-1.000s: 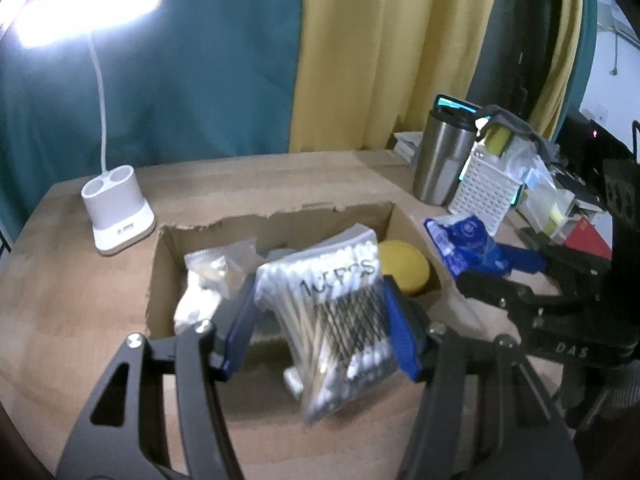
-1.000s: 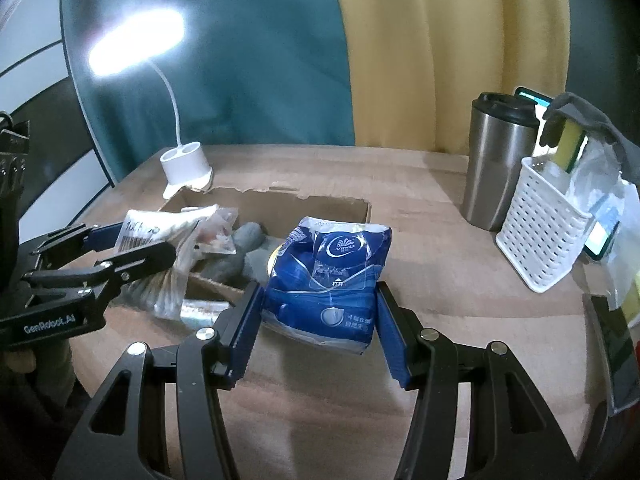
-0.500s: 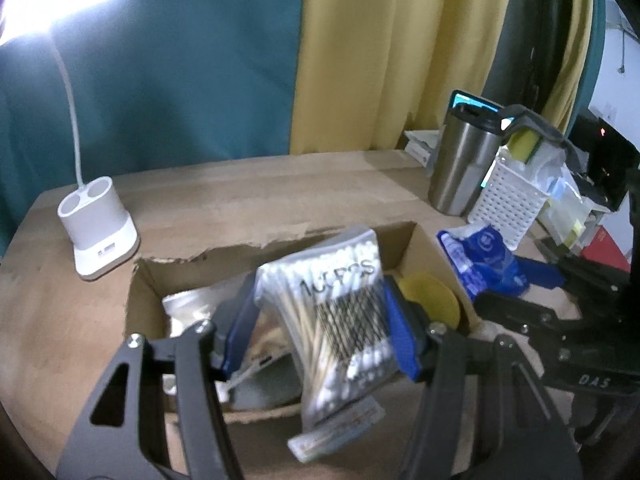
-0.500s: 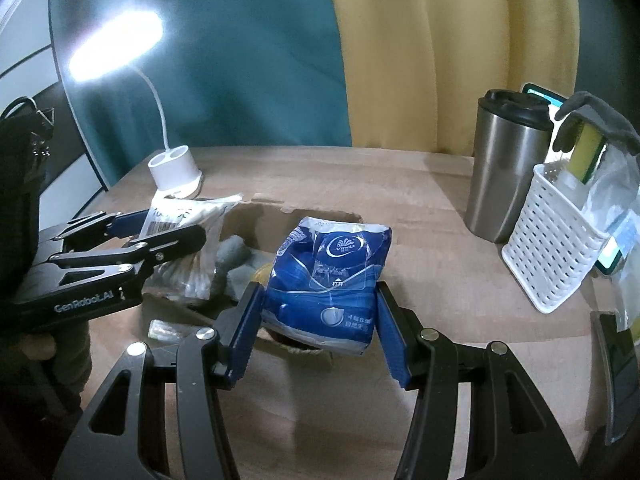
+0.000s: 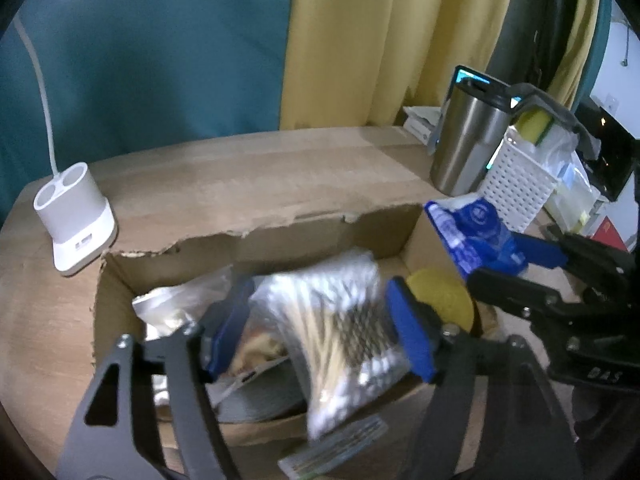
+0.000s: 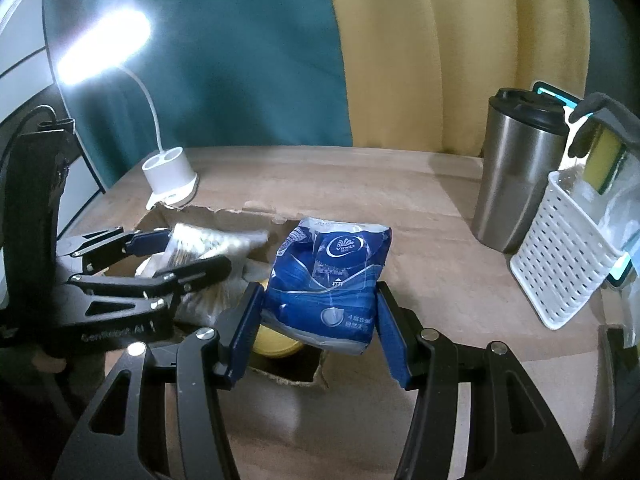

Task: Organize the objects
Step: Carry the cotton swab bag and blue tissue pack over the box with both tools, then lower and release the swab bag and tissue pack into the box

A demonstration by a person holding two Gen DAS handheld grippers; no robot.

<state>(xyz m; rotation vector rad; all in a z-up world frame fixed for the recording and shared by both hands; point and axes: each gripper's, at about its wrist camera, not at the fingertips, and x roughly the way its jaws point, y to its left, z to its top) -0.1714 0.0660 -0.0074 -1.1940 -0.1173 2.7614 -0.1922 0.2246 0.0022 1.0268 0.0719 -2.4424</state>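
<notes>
A clear bag of cotton swabs (image 5: 332, 336) hangs blurred between the blue pads of my left gripper (image 5: 320, 332), over an open cardboard box (image 5: 280, 236). The left jaws are opening and the pads no longer press the bag; a gap shows on the left side. In the right wrist view the same bag (image 6: 208, 244) sits between the left gripper's fingers (image 6: 152, 240) above the box. My right gripper (image 6: 318, 304) is shut on a blue tissue pack (image 6: 328, 280), held above the box's near right corner. The pack (image 5: 476, 236) also shows at the right of the left wrist view.
Inside the box lie a yellow round thing (image 5: 440, 300), a clear packet (image 5: 180, 304) and a grey item. A white lamp base (image 5: 74, 220) stands left of the box. A steel tumbler (image 6: 516, 176) and a white perforated basket (image 6: 568, 256) stand at the right.
The left jaws have spread apart and the swab bag has slipped lower toward the box. Both grippers have moved closer over the box; the right still grips the tissue pack.
</notes>
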